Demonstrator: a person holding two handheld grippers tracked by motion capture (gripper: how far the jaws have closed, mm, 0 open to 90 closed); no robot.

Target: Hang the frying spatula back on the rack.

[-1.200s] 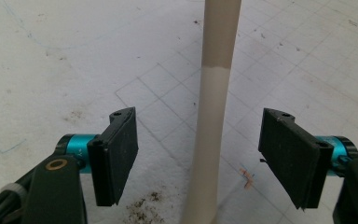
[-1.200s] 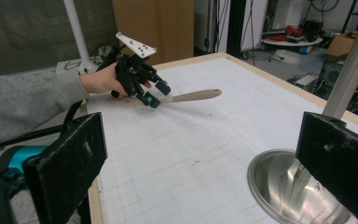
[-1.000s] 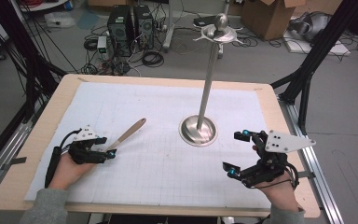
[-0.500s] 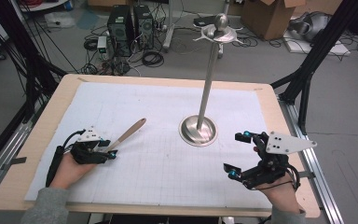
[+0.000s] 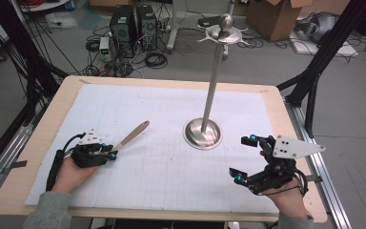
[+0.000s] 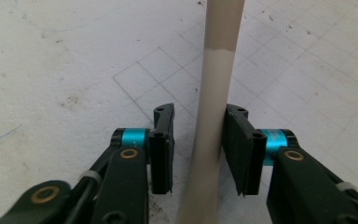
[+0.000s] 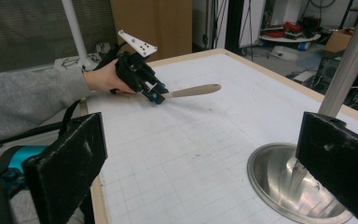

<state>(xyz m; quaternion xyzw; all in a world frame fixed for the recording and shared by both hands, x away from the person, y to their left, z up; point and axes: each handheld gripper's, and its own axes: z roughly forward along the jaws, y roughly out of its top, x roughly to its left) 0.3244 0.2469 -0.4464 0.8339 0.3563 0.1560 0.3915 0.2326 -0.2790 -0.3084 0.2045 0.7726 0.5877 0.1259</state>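
Evenly and brightly lit from overhead, with only faint, soft shadows on the white mat (image 5: pixel 171 143) and a mild sheen on the steel stand base (image 5: pixel 202 133). Slightly soft and grainy in the high view. Blurred at close range in the gripper views, notably the beige handle (image 6: pixel 212 116) and the right gripper's near pads (image 7: pixel 70 163).

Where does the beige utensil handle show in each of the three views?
High view: handle left of centre, angled up-right from the left tool.
Left gripper view: handle runs upward between the jaws.
Right gripper view: handle upper centre, beyond the left tool.
Shared landmark: grid mat.
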